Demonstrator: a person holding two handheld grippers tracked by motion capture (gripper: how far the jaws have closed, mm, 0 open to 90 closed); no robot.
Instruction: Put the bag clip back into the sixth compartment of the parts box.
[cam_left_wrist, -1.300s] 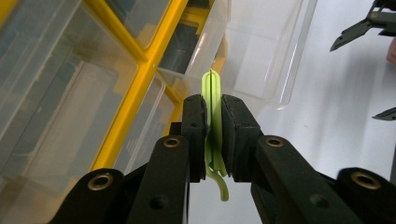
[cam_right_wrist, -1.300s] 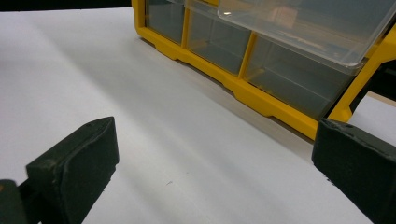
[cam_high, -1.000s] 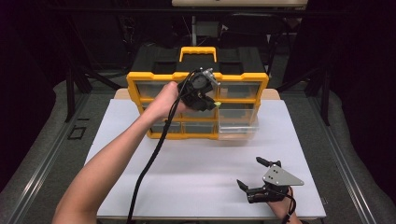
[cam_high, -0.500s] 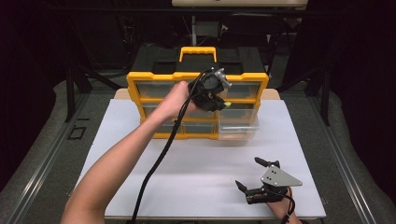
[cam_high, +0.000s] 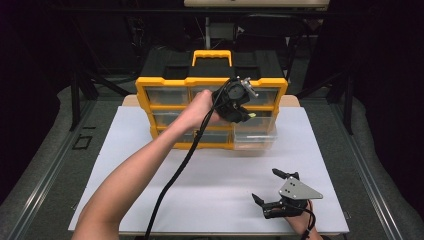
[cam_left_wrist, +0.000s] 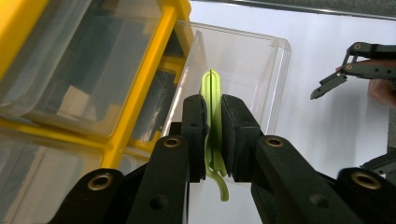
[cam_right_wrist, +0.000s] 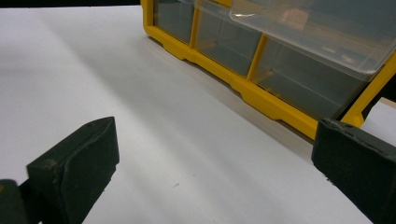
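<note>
Above the pulled-out clear drawer (cam_left_wrist: 243, 79) of the yellow organizer (cam_high: 150, 87), left gripper (cam_left_wrist: 213, 135) clamps a green strip (cam_left_wrist: 212, 100); lower well inside before releasing. Right gripper (cam_high: 272, 192) rests parted.

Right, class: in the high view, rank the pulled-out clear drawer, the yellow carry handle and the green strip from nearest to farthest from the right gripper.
1. Clear drawer, cabinet's lower right, pulled out.
2. Green strip, above it, in the left gripper.
3. Yellow carry handle, cabinet top, farthest from the right gripper.
</note>
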